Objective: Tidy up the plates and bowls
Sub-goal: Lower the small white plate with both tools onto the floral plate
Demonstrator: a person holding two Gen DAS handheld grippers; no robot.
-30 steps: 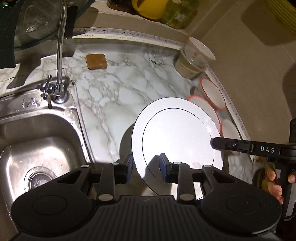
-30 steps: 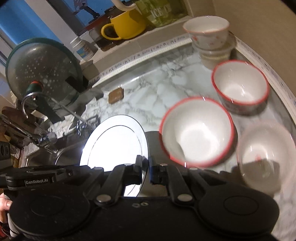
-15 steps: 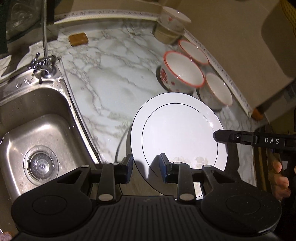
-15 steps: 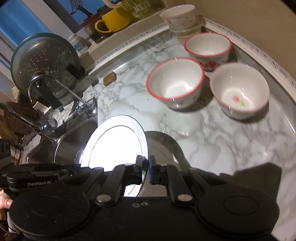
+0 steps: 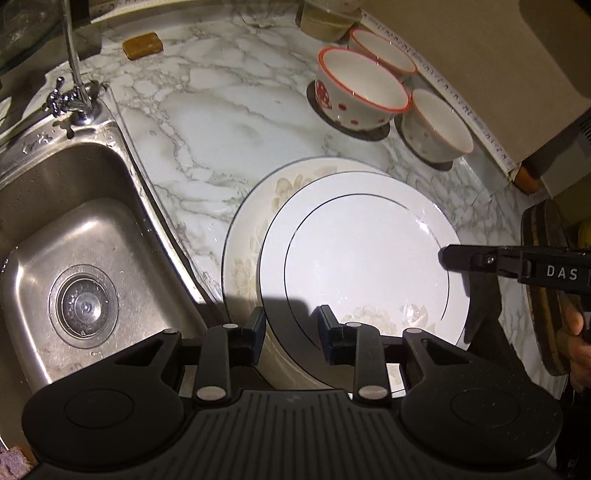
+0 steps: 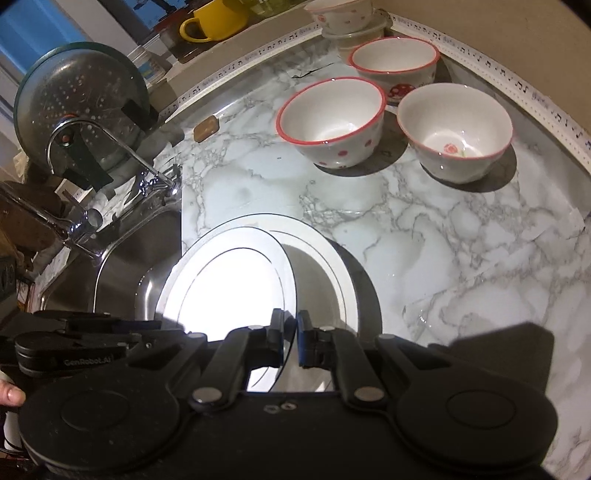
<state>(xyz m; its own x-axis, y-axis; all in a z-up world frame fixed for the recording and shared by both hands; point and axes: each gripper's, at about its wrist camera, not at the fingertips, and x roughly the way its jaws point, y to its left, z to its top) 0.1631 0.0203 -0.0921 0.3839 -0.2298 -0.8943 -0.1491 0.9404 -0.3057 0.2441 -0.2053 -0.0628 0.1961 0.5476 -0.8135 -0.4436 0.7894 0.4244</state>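
Observation:
A white plate with a thin dark ring (image 5: 365,258) is held tilted just above a larger floral plate (image 5: 243,236) that lies on the marble counter. My left gripper (image 5: 291,332) stands with its jaws on either side of the white plate's near rim. My right gripper (image 6: 290,341) is shut on the plate's opposite rim; its fingers (image 5: 465,256) show at the right of the left wrist view. In the right wrist view the white plate (image 6: 229,280) overlaps the floral plate (image 6: 332,273). Three red-rimmed bowls (image 6: 332,118) (image 6: 395,61) (image 6: 456,129) stand at the back right.
A steel sink (image 5: 74,236) with a tap (image 5: 74,96) lies to the left. A brown soap bar (image 5: 143,44) sits at the counter's back. Stacked small bowls (image 6: 343,18), a yellow mug (image 6: 214,18) and a pot lid (image 6: 74,103) line the back. A wooden board (image 5: 546,288) stands at the right.
Both grippers have pulled the white plate back and lowered it over the floral plate, which has come into view. The bowls now look farther away.

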